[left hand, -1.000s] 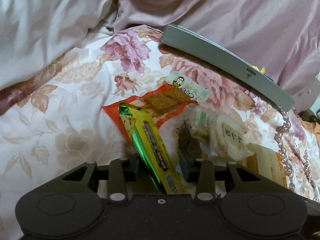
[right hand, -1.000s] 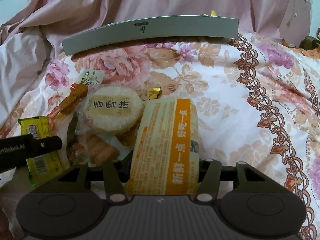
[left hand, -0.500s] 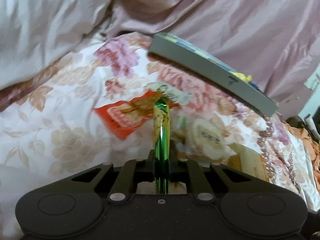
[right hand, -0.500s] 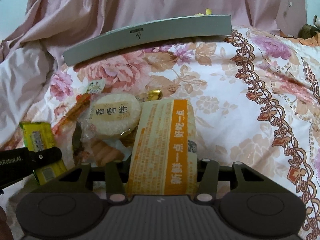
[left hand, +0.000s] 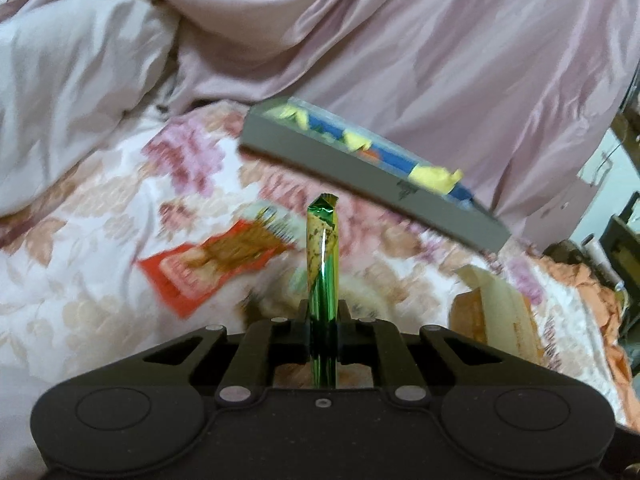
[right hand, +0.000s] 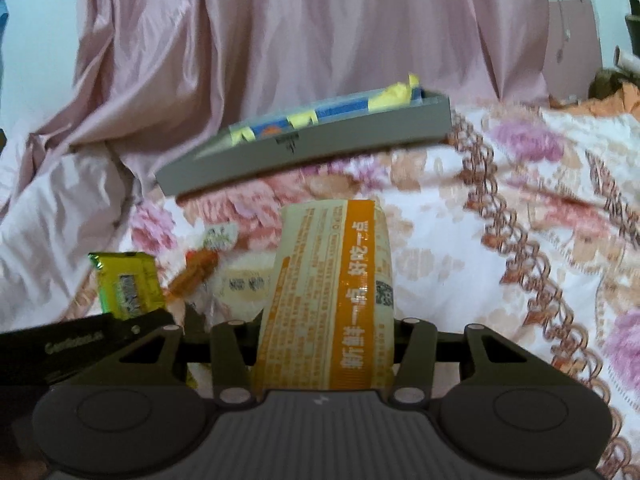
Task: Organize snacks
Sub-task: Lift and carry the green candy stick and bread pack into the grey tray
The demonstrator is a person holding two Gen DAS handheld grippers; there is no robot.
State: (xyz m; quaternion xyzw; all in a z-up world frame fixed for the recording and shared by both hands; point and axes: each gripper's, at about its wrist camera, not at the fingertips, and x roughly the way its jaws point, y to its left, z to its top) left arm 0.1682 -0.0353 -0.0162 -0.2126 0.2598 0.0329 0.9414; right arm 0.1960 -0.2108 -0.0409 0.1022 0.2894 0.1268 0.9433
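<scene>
Left gripper (left hand: 323,330) clamped on green packet (left hand: 322,256), right gripper (right hand: 326,344) on orange packet (right hand: 332,292).

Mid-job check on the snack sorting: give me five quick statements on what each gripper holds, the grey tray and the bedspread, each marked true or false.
1. The left gripper is shut on the green-and-yellow snack packet. True.
2. The right gripper is empty. False: it holds the orange-and-cream packet between its jaws.
3. The grey tray already holds blue and yellow packets. True.
4. The red snack packet lies inside the tray. False: it lies on the floral bedspread.
5. The green-and-yellow packet lies flat on the bedspread. False: it is lifted, gripped edge-on.
</scene>
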